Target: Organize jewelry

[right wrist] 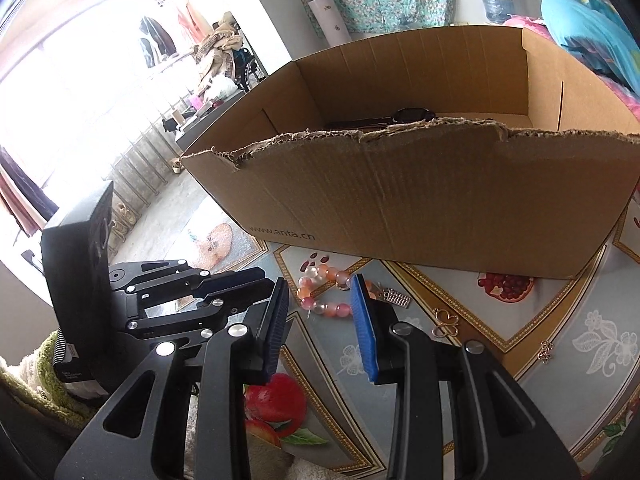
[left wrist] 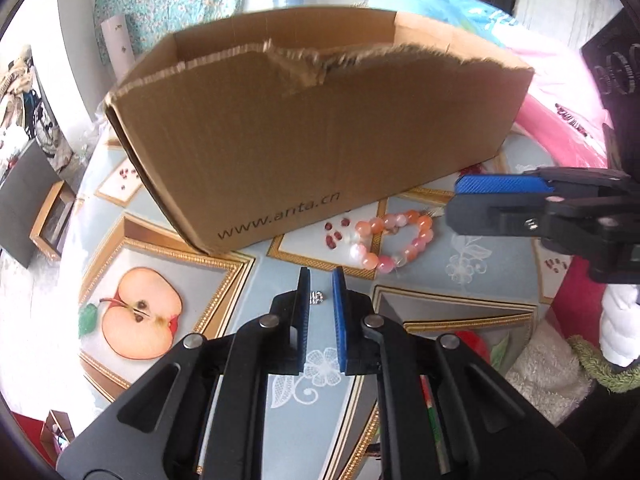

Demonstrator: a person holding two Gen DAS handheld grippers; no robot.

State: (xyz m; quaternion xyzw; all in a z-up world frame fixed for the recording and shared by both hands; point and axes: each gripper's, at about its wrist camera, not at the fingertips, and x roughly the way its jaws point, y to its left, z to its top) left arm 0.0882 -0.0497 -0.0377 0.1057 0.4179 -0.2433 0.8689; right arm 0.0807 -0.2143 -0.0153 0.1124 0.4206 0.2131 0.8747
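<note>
Two grippers beside the torn cardboard box

Left gripper, jaws narrow, flanks a small silver trinket, grip unclear; right gripper, half open, frames the bead bracelet.

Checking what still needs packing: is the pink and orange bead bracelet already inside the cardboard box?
No, the bead bracelet lies on the patterned tablecloth just in front of the cardboard box.

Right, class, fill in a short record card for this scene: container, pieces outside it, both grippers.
Container: open cardboard box, near rim torn, on the patterned table; dark watch inside
Outside: pink bead bracelet in front of the box
Left gripper: jaws narrowly apart, small silver piece between the tips
Right gripper: jaws open, holding nothing
</note>
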